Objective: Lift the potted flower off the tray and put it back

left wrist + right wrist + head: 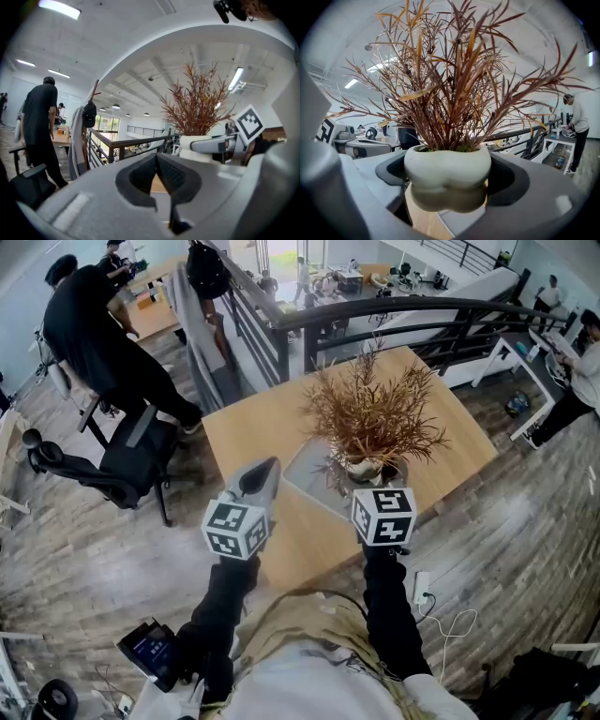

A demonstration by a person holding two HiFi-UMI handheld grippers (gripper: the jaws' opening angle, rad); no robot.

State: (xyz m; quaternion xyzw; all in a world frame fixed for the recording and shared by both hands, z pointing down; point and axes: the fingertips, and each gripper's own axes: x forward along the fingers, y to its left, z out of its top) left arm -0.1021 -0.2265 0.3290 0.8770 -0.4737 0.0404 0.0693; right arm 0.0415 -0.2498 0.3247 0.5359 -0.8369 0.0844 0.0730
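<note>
Potted flower (447,164) is in your right hand-held gripper (449,180), whose jaws are clamped on either side of the pale, lumpy pot just under its rim. The reddish-brown stems stand upright above the grip.

In the right gripper view, the rounded underside of the pot seems to hang free. Wood of the table shows below it on the left, and a grey corner of the tray on the right. From that I judge you have the pot off the tray, or only barely resting on it. The head view is too steep to settle which.

Your left hand-held gripper (157,157) has its jaws together with nothing between them. It is held beside the right one, over the near part of the table (253,427), and is not touching the pot.

From above, the pot is over the near right part of the tray (305,474), not carried away to the side.

So the grasp is done and the lift looks done or nearly so. What is left is the second half: bring the pot down level onto the tray, open the right jaws, and draw back without catching the stems.

Further out, a person stands by an office chair at the far left, behind the railing.
</note>
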